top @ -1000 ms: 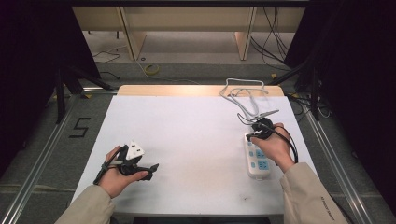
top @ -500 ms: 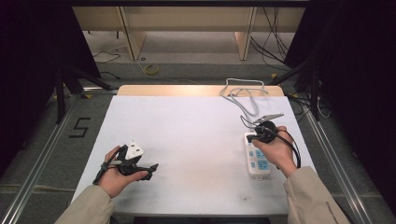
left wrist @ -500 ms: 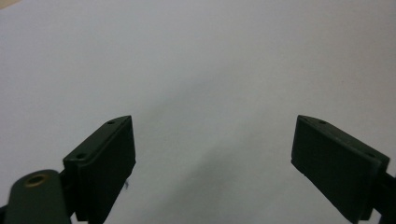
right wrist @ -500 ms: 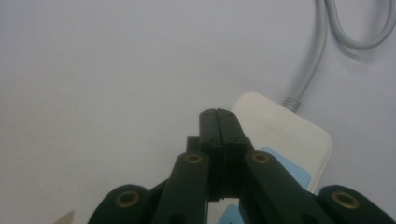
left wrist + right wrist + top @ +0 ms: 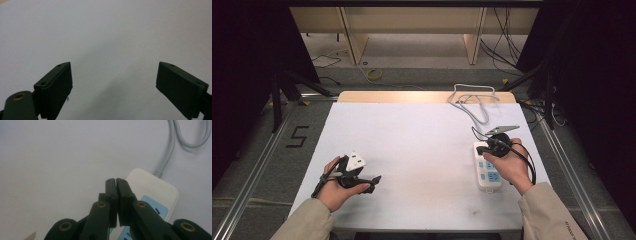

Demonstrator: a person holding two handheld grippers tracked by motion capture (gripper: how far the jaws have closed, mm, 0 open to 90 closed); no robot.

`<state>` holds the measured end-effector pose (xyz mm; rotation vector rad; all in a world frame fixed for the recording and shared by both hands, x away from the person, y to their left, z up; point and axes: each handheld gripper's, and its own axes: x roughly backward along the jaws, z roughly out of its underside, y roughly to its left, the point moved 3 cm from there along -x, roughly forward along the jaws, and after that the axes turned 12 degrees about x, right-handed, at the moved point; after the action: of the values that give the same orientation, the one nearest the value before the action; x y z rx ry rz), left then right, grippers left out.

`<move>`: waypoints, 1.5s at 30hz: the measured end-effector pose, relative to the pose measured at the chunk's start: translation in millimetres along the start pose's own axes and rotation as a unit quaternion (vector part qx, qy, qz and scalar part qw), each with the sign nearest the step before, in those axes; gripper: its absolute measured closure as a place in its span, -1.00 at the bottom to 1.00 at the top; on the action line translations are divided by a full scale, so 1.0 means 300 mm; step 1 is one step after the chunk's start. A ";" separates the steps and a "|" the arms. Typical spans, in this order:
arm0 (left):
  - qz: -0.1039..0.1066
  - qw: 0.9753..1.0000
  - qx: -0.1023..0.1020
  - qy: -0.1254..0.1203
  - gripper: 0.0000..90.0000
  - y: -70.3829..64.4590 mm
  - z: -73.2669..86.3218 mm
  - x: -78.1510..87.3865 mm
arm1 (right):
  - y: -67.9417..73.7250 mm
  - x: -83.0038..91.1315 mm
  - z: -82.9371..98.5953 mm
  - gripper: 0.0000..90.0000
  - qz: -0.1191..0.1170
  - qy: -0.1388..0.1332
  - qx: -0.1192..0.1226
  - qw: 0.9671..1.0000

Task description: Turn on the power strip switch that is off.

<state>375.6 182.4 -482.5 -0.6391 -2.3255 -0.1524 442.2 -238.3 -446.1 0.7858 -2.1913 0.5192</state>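
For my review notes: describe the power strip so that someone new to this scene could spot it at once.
Start at the white table and go to its right edge, where the right gripper hovers. Under that hand lies the power strip: a white bar with light-blue socket panels, its grey cable looping toward the far edge.

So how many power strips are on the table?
1: a white plastic power strip with blue sockets lies at the table's right side, under the shut right tongs; its grey cord runs toward the far edge.

Looks like a lab recording bay: white worktop (image 5: 412, 150) boxed in by black curtains (image 5: 252, 50), metal floor rails (image 5: 257, 165), loose cables (image 5: 507, 35) past its far edge, a taped "5" (image 5: 298, 136) on the floor.
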 end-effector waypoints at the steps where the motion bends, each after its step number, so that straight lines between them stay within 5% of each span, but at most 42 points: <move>1: 0.000 1.000 -0.002 0.002 -0.71 0.001 0.000 0.001 | 0.001 0.002 0.000 0.96 0.001 -0.001 0.001 1.000; 25: -0.001 1.000 -0.001 0.002 -0.71 0.001 0.002 0.003 | 0.042 0.043 0.031 0.80 -0.018 -0.022 0.000 1.000; 45: 0.002 1.000 -0.002 0.001 -0.70 -0.005 0.004 0.009 | 0.081 0.092 0.090 0.28 -0.028 -0.063 -0.008 0.998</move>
<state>372.4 182.5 -481.6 -0.6445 -2.3221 -0.1553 397.3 -246.3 -445.5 0.8909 -2.2786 0.4335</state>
